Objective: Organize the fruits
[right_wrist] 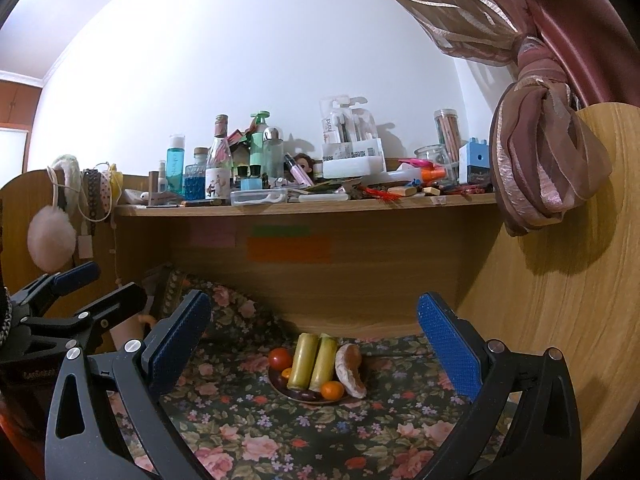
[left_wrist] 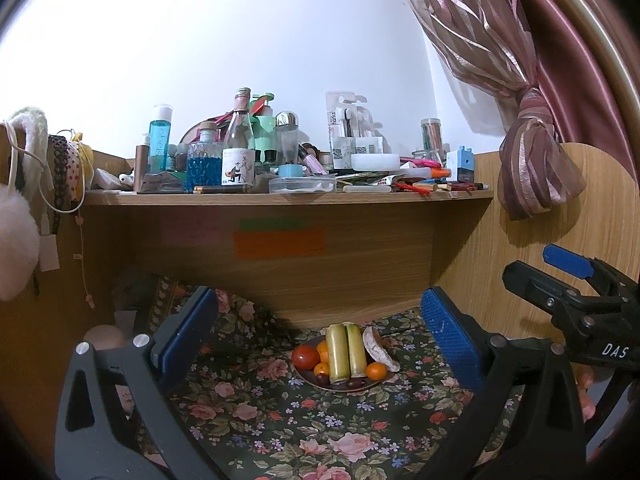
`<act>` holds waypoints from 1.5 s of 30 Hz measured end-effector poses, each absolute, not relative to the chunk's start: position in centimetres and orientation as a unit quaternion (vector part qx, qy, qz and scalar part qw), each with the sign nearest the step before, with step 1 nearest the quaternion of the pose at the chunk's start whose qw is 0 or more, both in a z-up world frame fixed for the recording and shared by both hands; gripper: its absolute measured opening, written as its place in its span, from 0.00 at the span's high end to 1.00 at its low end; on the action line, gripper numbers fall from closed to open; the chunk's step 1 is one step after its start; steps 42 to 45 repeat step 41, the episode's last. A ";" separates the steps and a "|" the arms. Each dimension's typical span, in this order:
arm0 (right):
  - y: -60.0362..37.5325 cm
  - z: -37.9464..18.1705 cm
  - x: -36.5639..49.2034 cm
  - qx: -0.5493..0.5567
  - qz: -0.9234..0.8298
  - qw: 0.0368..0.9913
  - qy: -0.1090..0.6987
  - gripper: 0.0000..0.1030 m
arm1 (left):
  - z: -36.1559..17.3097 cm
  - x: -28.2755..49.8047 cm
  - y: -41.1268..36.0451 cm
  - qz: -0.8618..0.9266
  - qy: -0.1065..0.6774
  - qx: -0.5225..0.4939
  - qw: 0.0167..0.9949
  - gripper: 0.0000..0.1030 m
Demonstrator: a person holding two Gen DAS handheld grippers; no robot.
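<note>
A brown plate (left_wrist: pixel 340 388) (right_wrist: pixel 320 401) sits on the floral cloth near the desk's back panel. It holds a red tomato (left_wrist: pixel 305 357) (right_wrist: pixel 279 358), small oranges (left_wrist: pixel 376 371) (right_wrist: pixel 332 390), two yellow-green sugarcane pieces (left_wrist: pixel 346 352) (right_wrist: pixel 314 360), dark dates (left_wrist: pixel 352 383) and a pale peeled fruit piece (left_wrist: pixel 378 348) (right_wrist: pixel 350 370). My left gripper (left_wrist: pixel 320 340) is open and empty, short of the plate. My right gripper (right_wrist: pixel 316 344) is open and empty, also short of the plate. The right gripper also shows at the right of the left wrist view (left_wrist: pixel 568 280), and the left gripper at the left of the right wrist view (right_wrist: pixel 80 292).
A floral cloth (left_wrist: pixel 280 432) (right_wrist: pixel 280 440) covers the desk. A shelf (left_wrist: pixel 280 197) (right_wrist: pixel 304 206) above carries several bottles, boxes and pens. A tied pink curtain (left_wrist: pixel 532 152) (right_wrist: pixel 544 152) hangs at the right against a wooden side panel. Headbands and a pompom (right_wrist: pixel 50 236) hang at the left.
</note>
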State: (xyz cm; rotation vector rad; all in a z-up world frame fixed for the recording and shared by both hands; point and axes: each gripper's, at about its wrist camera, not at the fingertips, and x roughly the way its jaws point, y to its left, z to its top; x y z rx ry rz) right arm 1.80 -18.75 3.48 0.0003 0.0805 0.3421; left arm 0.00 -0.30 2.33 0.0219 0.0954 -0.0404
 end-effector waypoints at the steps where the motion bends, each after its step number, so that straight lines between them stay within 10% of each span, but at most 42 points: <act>1: -18.7 3.5 1.8 0.001 0.170 0.985 0.040 0.00 | 2.3 0.0 -0.3 -0.020 0.048 0.011 0.999 0.00; 45: -18.4 3.5 1.9 -0.009 0.182 0.982 0.038 0.00 | 2.3 -0.2 -0.8 -0.017 0.050 0.003 0.999 0.00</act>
